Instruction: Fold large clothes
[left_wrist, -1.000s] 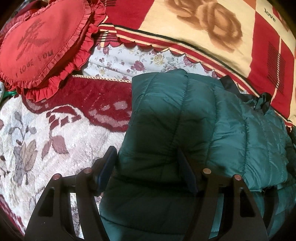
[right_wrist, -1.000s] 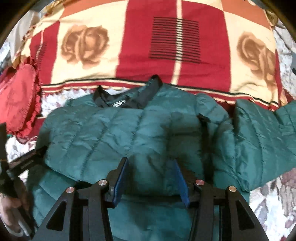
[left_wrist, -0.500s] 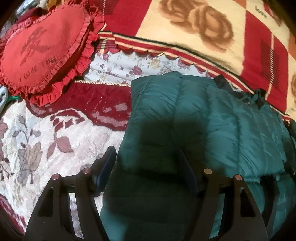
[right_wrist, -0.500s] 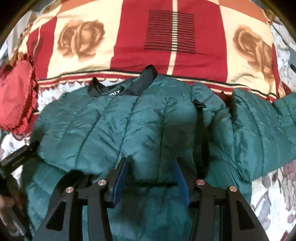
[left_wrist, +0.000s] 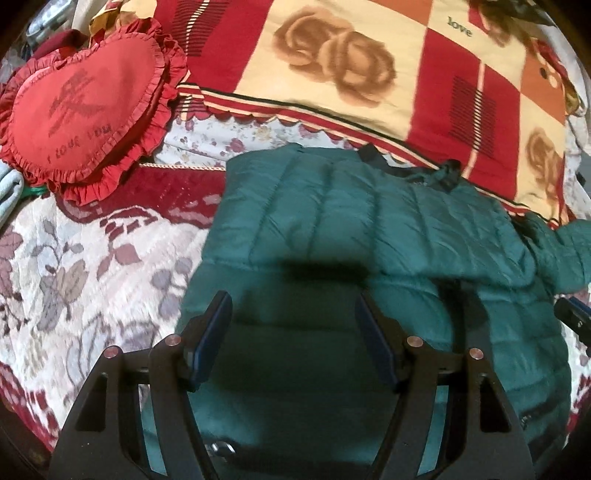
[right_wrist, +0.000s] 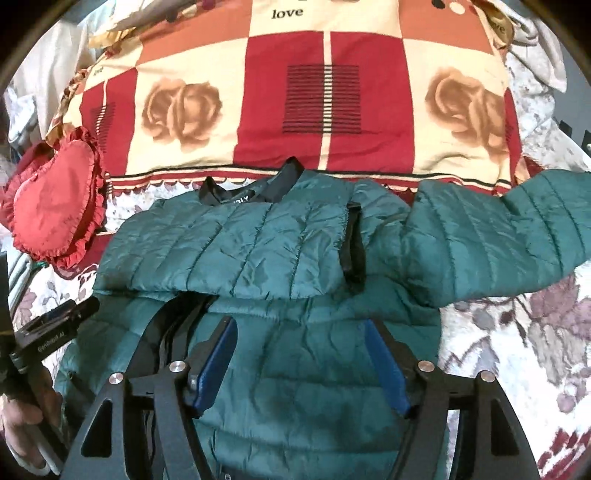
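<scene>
The dark green quilted puffer jacket (right_wrist: 266, 254) is lying spread on the floral cream-and-maroon bedspread (left_wrist: 74, 266), its black collar (right_wrist: 258, 192) pointing toward twelve o'clock at the red-and-cream rose-patterned blanket (right_wrist: 325, 103). Its left side is lying folded across the body, while one sleeve (right_wrist: 509, 232) is stretching out toward three o'clock. The right gripper (right_wrist: 301, 358) is hovering over the jacket's lower body, its blue-padded jaws opening, with fabric below them but nothing pinched. The left gripper (left_wrist: 291, 336) is hanging released above the jacket's left portion, jaws standing wide and gripping nothing. A red heart-shaped ruffled cushion (left_wrist: 85, 107) is sitting at ten o'clock, apart from the jacket. In the right wrist view, a hand (right_wrist: 26, 417) is showing at eight o'clock.
</scene>
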